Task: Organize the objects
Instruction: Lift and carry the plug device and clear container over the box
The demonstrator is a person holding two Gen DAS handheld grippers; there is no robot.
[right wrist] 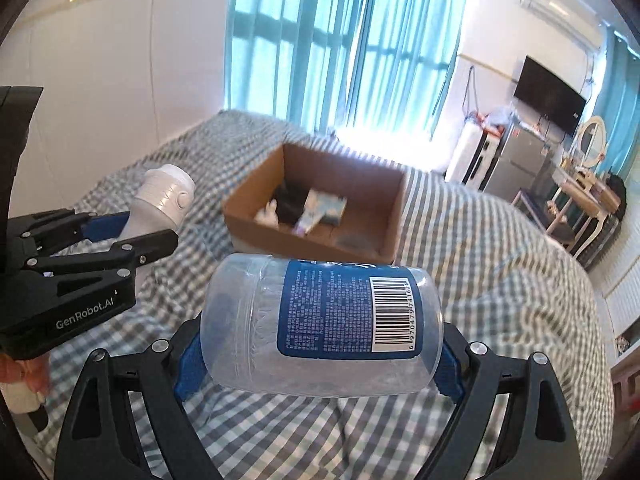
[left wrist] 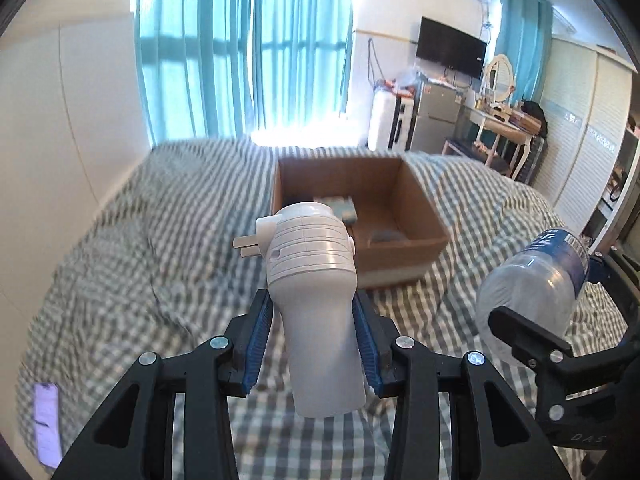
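Observation:
My left gripper (left wrist: 314,320) is shut on a white plug-in device (left wrist: 310,264) with flat prongs, held above the checked bedspread, short of the open cardboard box (left wrist: 400,248). It also shows in the right wrist view (right wrist: 162,200). My right gripper (right wrist: 320,356) is shut on a clear plastic bottle (right wrist: 320,320) with a blue label, held sideways in front of the box (right wrist: 256,228). The bottle also shows in the left wrist view (left wrist: 532,288). Inside the box lie a bluish packet (right wrist: 324,206) and some dark and white items (right wrist: 276,204).
The checked bedspread (left wrist: 160,240) covers the bed. A pale purple slip (left wrist: 46,416) lies at its near left. Blue curtains (left wrist: 240,48) hang behind. A fridge (left wrist: 436,116), dressing table (left wrist: 504,128) and wall TV (left wrist: 450,46) stand at the far right.

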